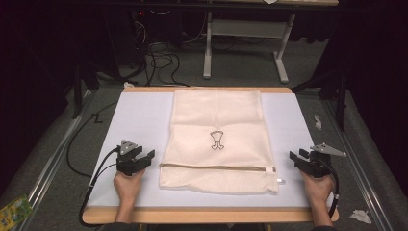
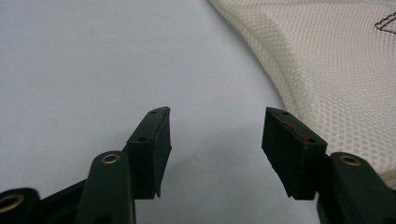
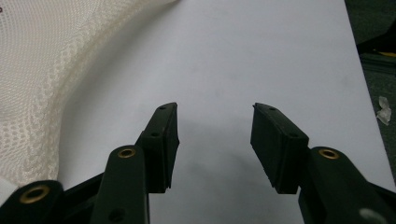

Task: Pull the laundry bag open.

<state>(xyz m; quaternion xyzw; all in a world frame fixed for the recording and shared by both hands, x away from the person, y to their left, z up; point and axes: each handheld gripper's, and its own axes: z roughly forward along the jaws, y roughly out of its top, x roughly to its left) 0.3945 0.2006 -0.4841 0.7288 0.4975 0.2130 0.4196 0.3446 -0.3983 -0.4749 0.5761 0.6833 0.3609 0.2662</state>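
In the high view, a cream mesh laundry bag [image 1: 219, 139] lay flat in the middle of the counter [image 1: 134, 115], its zipper [image 1: 216, 168] running across near the person's edge. The left hand-held gripper [image 1: 148, 157] sat just beside the bag's left edge, the right hand-held gripper [image 1: 296, 156] near its right edge, perhaps not touching.

In the left gripper view, the jaws stood wide apart over bare counter, the mesh laundry bag [image 2: 336, 70] to their right.

In the right gripper view, the jaws gaped equally wide and empty, the bag [image 3: 42, 70] to their left.
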